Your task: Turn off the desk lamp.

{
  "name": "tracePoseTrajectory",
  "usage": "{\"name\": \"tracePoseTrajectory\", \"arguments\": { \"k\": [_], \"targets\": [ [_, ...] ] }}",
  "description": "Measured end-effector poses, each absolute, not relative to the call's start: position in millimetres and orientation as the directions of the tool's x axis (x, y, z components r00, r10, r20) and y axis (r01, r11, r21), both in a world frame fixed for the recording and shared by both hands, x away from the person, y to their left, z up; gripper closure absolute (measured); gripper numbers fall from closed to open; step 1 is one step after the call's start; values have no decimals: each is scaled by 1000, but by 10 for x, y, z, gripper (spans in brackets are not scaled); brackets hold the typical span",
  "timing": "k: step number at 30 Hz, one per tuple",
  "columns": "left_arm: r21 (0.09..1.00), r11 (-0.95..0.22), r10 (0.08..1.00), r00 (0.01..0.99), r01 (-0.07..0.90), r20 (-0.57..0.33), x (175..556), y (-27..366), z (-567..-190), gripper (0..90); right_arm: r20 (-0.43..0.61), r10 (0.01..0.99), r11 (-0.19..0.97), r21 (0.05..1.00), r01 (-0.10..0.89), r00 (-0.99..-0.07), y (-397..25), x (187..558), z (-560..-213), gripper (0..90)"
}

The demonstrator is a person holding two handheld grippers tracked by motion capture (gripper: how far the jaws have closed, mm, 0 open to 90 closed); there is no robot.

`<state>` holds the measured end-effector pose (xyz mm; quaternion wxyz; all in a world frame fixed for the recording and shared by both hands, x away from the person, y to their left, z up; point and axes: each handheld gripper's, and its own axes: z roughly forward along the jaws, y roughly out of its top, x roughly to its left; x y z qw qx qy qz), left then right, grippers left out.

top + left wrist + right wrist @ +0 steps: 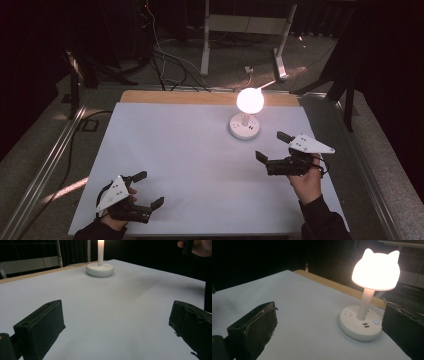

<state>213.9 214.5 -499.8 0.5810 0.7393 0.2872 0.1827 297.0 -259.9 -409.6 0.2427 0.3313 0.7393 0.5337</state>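
Observation:
A small white lamp [247,112] with a glowing cat-eared shade [375,270] stands lit at the back right of the white table top [190,160]. Its round base [359,325] carries sockets and a small blue light; the base also appears far off in the left gripper view [100,269]. My right gripper [272,146] hovers open just in front and to the right of the lamp, nothing between its jaws. At the table's front left corner my left gripper [149,189] rests low, open and empty, pointing across the table toward the lamp.
A wooden strip [175,97] edges the table's far side. Beyond it lie cables [165,65] on the floor and the legs of a white desk frame [245,35]. Metal rails [45,160] run along the left. The room is dark around the lamp.

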Motion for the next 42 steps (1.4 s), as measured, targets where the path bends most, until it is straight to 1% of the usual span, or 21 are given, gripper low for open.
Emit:
{"name": "tracePoseTrajectory", "arguments": {
  "k": [20, 28, 32, 34, 36, 42],
  "targets": [
    [965, -158, 635, 770, 212, -65, 2137, 2149, -4995, 6, -2, 770, 215, 943, 255, -638, -2477, 3277, -4069, 0],
    [965, -150, 635, 769, 214, -72, 2135, 2155, -4994, 6, -26, 785, 236, 936, 260, -619, -2431, 3416, -4079, 0],
    [965, -152, 634, 770, 213, -70, 2136, 2154, -4994, 6, -67, 797, 278, 923, 267, -600, -2403, 3496, -4124, 0],
    [965, -152, 635, 769, 214, -71, 2136, 2154, -4994, 6, -38, 811, 261, 917, 303, -583, -2381, 3561, -4170, 0],
    [965, -156, 634, 770, 213, -67, 2134, 2154, -4994, 6, -22, 821, 246, 915, 319, -571, -2365, 3600, -4197, 0],
    [965, -155, 635, 769, 213, -68, 2136, 2154, -4994, 6, -6, 835, 228, 914, 336, -550, -2341, 3699, -4254, 0]
  ]
}}
